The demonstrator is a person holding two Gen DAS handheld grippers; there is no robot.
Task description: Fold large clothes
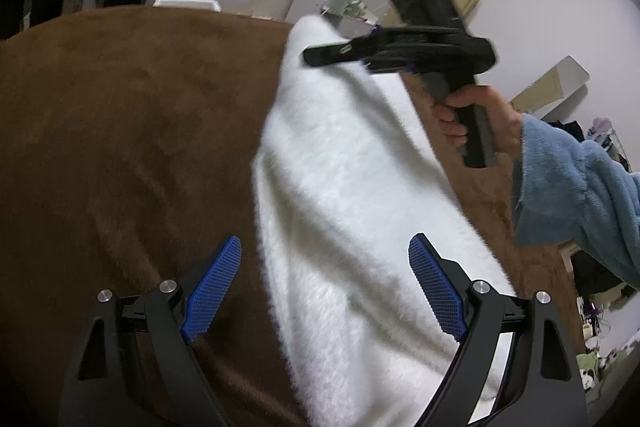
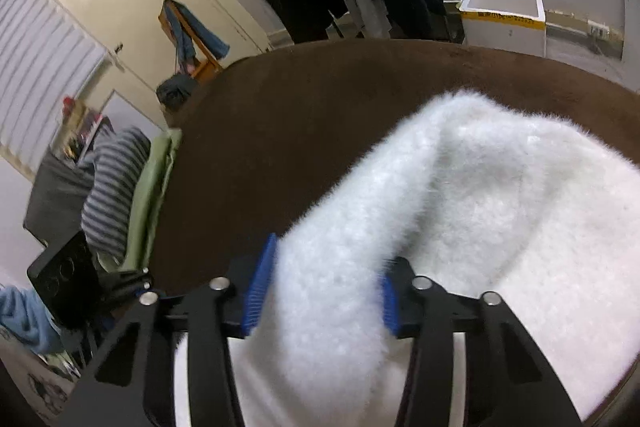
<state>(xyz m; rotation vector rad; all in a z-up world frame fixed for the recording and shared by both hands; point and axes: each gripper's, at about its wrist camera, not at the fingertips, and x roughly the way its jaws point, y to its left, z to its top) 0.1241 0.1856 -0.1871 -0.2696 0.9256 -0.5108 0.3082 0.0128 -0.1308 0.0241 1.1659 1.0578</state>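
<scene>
Fluffy white garment was spread over brown velvety surface; a thick fuzzy fold was pinched betw. right gripper pads. Left gripper was held wide open, empty, above garment's edge.

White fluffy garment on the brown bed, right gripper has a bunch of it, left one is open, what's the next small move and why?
Probably bring the left gripper down and close it on the near edge of the white garment. Its jaws stand wide with fabric below them, ungripped, while the right gripper already pinches a fold, so a second hold lets both lift.
</scene>
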